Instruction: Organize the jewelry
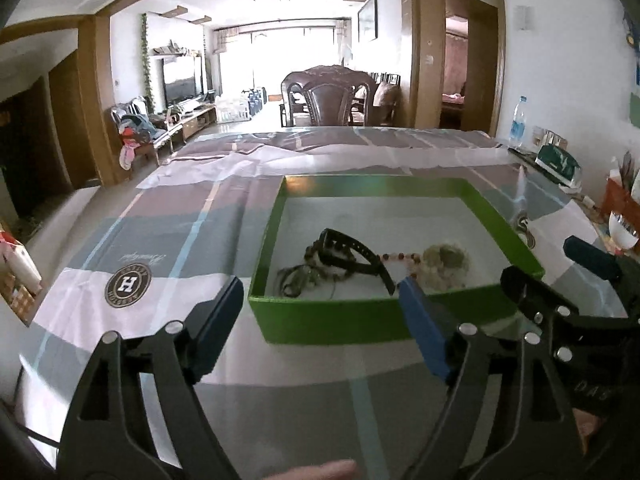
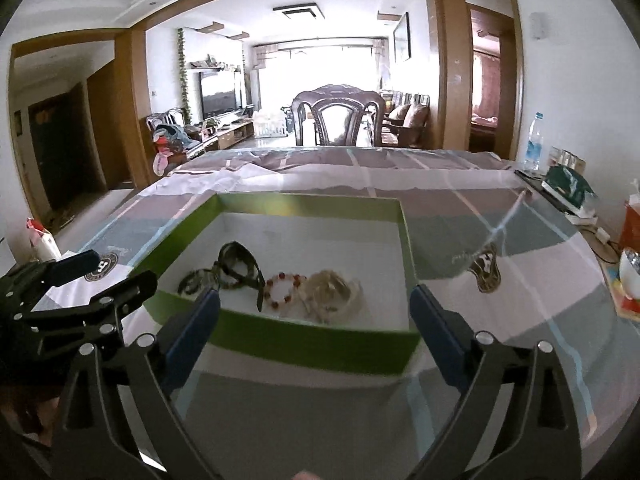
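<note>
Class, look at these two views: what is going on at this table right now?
A person holds two handheld grippers over a cloth-covered table. The left gripper and right gripper both stand open and empty in front of a green box. Inside it lie a black watch, a red bead bracelet and pale beads, bunched near its front wall.

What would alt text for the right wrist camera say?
A green box on a checked tablecloth holds a black watch, a red bead bracelet and pale beads. The right gripper, open and empty, frames the box's near wall.
</note>
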`<act>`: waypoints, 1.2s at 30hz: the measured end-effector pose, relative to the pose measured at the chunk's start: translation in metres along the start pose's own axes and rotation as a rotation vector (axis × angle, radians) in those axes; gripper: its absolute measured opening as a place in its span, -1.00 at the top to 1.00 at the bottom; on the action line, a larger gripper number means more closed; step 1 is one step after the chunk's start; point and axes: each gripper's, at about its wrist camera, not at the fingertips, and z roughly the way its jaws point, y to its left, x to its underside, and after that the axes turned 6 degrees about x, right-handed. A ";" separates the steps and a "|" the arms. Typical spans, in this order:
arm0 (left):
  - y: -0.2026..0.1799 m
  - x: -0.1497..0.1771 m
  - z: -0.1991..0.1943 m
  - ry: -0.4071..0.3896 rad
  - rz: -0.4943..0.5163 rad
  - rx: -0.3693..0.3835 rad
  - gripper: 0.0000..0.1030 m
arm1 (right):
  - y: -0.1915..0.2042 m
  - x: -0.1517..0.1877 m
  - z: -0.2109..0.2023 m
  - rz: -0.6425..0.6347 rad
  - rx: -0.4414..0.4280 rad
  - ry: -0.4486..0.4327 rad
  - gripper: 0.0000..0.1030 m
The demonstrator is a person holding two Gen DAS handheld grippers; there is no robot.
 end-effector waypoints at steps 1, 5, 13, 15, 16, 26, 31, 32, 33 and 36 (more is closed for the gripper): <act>-0.001 0.001 -0.002 0.002 0.000 -0.002 -0.55 | 0.000 0.001 -0.003 0.000 0.004 -0.002 -0.82; -0.003 0.004 -0.010 -0.007 -0.001 -0.013 -0.56 | 0.001 0.003 -0.009 0.000 0.005 -0.010 -0.82; -0.001 0.003 -0.020 -0.023 -0.003 -0.039 -0.63 | 0.003 0.005 -0.015 0.000 0.006 -0.022 -0.82; -0.001 0.003 -0.021 -0.024 -0.002 -0.040 -0.63 | 0.003 0.005 -0.015 0.000 0.007 -0.023 -0.82; -0.001 0.003 -0.020 -0.025 -0.002 -0.040 -0.63 | 0.003 0.005 -0.015 0.000 0.007 -0.024 -0.82; 0.002 0.000 -0.025 -0.035 0.002 -0.051 -0.68 | 0.001 0.003 -0.018 0.004 0.014 -0.034 -0.91; 0.002 0.000 -0.025 -0.034 0.004 -0.052 -0.69 | 0.001 0.003 -0.018 0.002 0.016 -0.034 -0.91; 0.002 0.000 -0.025 -0.034 0.003 -0.051 -0.69 | 0.001 0.003 -0.018 0.003 0.015 -0.034 -0.91; 0.003 0.000 -0.026 -0.034 0.004 -0.052 -0.69 | 0.001 0.003 -0.018 0.003 0.015 -0.034 -0.91; 0.003 0.000 -0.025 -0.035 0.004 -0.051 -0.69 | 0.001 0.003 -0.018 0.002 0.017 -0.036 -0.91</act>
